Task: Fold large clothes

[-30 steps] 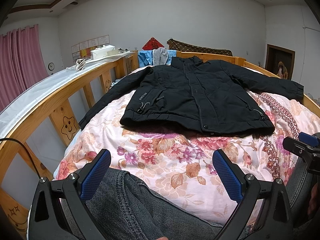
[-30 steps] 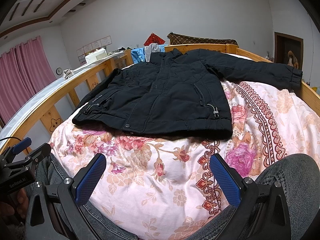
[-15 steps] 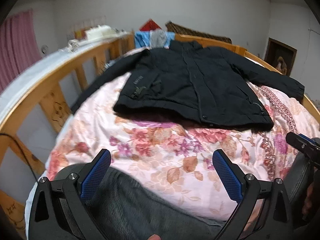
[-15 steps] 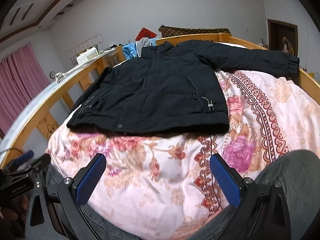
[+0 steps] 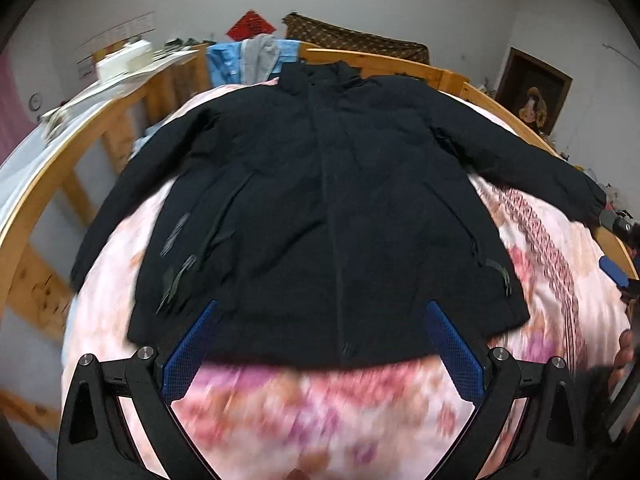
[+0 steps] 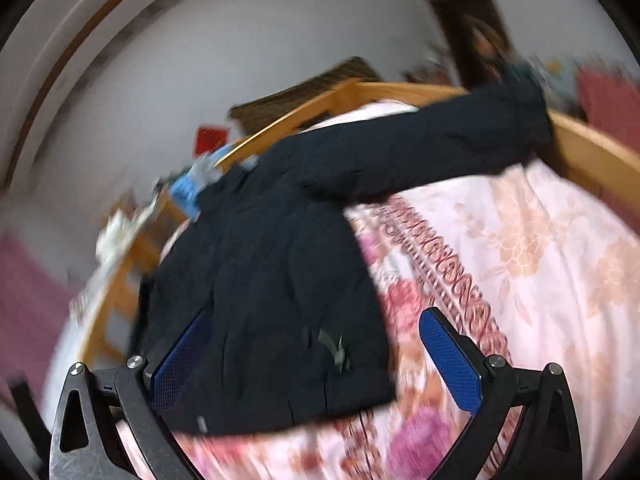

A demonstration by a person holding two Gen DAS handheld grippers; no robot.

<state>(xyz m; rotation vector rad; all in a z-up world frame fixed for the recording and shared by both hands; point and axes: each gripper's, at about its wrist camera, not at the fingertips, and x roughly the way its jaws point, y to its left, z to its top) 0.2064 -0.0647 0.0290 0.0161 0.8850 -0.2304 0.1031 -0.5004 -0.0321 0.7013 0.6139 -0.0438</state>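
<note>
Left wrist view first: the black jacket [image 5: 320,208] lies front-up and spread flat on the floral quilt [image 5: 320,412], collar toward the wooden headboard rail [image 5: 372,62], hem toward the camera, so its long axis runs straight away from us down the bed. Both sleeves are flung out sideways, one toward the wooden side rail [image 5: 52,184], the other toward the far right edge, which looks like a deliberate layout for folding. The left gripper [image 5: 320,344] hangs over the hem with its blue pads wide apart and nothing between them; it sits centred on the hem, likely lining up a first pinch. A sliver of the right gripper [image 5: 616,272] peeks in at the right edge. Over to the right wrist view, heavily blurred: the jacket [image 6: 264,280] tilts across the frame, collar up-left, its right sleeve [image 6: 432,152] reaching out to the bed rail [image 6: 592,148]. The right gripper [image 6: 316,360] is spread wide too, empty, hovering by the hem corner on its side of the quilt [image 6: 520,280]. No fold is started yet; the sleeves would reasonably come first.
</note>
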